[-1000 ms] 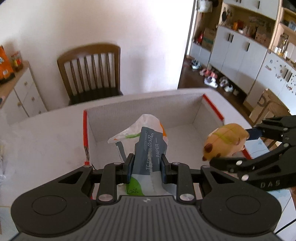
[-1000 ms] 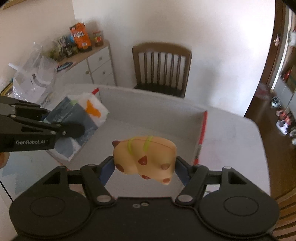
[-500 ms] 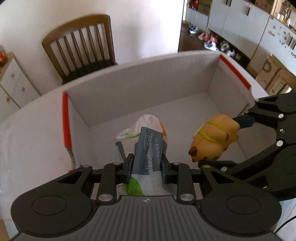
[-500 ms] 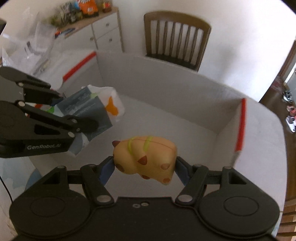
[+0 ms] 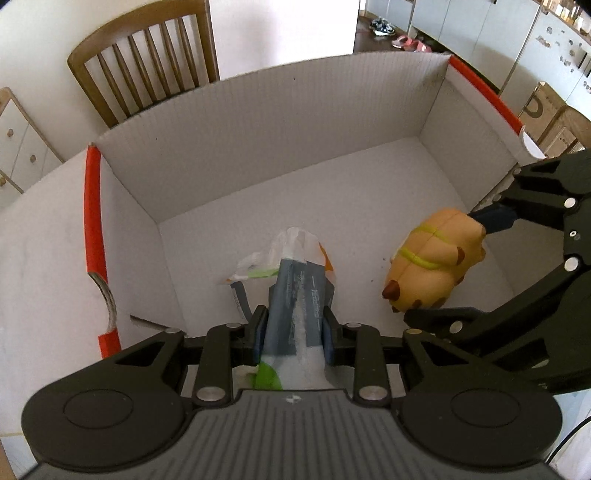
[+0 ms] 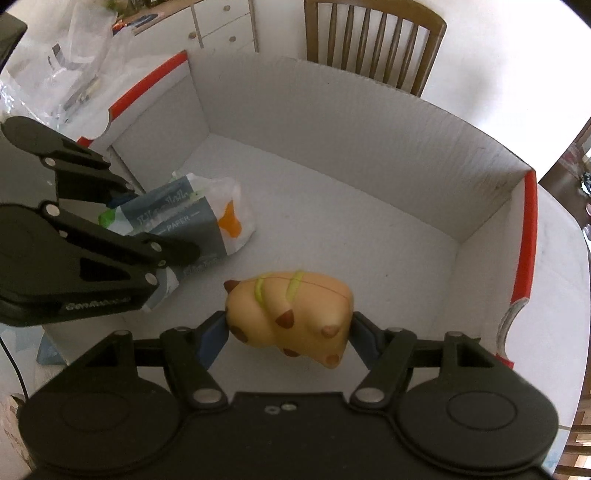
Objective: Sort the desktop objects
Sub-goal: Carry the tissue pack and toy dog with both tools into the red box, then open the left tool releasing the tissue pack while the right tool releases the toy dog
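A white cardboard box point(image 5: 280, 122) with red-edged side flaps sits open on the table; it also shows in the right wrist view point(image 6: 369, 122). My left gripper point(image 5: 295, 328) is shut on a grey-and-white tissue pack point(image 5: 299, 291) and holds it inside the box, near the left wall; the pack shows in the right wrist view point(image 6: 192, 218). My right gripper point(image 6: 288, 332) is shut on a tan animal toy point(image 6: 291, 314) with yellow-green stripes, held over the box floor; the toy shows in the left wrist view point(image 5: 428, 266).
A wooden chair point(image 5: 144, 66) stands behind the box against the white wall. Clear plastic bags point(image 6: 62, 62) lie on the table left of the box. White drawers point(image 6: 221, 22) stand at the back left. The box floor point(image 6: 351, 236) holds nothing else.
Both grippers have moved forward and down into the box with their objects still held. The box now fills both views.
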Demonstrator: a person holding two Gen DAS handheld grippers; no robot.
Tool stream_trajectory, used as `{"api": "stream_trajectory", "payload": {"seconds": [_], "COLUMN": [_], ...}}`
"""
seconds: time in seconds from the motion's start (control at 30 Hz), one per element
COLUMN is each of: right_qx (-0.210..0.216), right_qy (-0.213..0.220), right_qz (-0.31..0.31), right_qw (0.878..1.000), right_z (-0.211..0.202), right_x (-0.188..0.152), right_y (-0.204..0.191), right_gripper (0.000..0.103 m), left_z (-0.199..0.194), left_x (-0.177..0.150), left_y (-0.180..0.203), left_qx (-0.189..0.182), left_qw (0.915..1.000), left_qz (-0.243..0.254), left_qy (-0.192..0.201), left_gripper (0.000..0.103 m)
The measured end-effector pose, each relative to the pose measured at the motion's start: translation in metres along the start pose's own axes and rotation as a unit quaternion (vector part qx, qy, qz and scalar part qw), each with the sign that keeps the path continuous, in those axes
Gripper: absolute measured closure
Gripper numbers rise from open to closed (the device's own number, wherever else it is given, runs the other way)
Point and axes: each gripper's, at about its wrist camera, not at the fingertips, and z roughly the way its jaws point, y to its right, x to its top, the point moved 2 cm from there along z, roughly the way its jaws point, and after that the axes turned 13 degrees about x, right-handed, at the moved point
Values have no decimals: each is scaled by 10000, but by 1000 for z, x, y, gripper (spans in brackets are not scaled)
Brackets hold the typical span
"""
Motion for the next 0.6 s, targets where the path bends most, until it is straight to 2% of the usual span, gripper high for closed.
{"api": "stream_trajectory", "payload": {"seconds": [0.27, 0.4, 0.6], "right_qx": [-24, -19, 91], "right_qy": [-65, -4, 128], "right_qz": [-5, 12, -42], "right_qw": [10000, 10000, 9999], "right_z": [-6, -13, -32], "right_x": [-3, -6, -10], "right_y": [1, 4, 5], "right_gripper": [30, 22, 19], "left_z": [-1, -4, -16], "left_x": [-1, -6, -11], "left_y": [-3, -3, -5], "left_qx": [-61, -135, -206], "left_qw": [9999, 9997, 9990], "left_qz": [-111, -195, -298], "left_qy": [-3, 60, 249], "left_gripper": [72, 64, 54]}}
